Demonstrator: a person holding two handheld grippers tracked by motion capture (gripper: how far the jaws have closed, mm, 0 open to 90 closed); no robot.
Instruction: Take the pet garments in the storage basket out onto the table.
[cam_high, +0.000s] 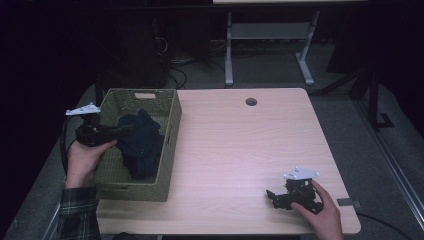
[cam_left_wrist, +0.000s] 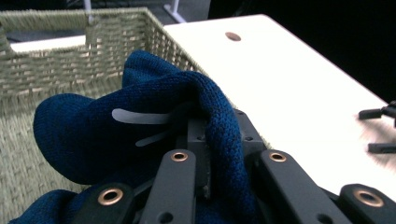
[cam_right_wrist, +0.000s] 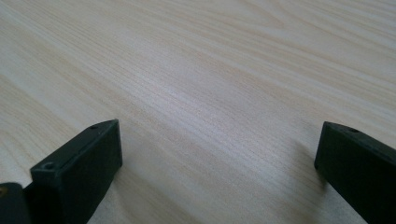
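Our left gripper (cam_high: 122, 131) has its jaws clamped on a fold of the dark blue knit garment (cam_left_wrist: 140, 121) inside the woven basket (cam_high: 172, 125). Our right gripper (cam_high: 272, 196), jaws wide, rests on the counter (cam_high: 240, 145). Lifting the garment clear likely comes next.

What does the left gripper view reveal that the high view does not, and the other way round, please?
The left gripper view alone reveals the left gripper shut on a fold of the dark blue knit cloth, its ribbed weave clear. The high view alone takes in the person's hands, the right gripper resting low on the table, and the floor beyond. Both share the woven basket, the cloth and the table's round hole.
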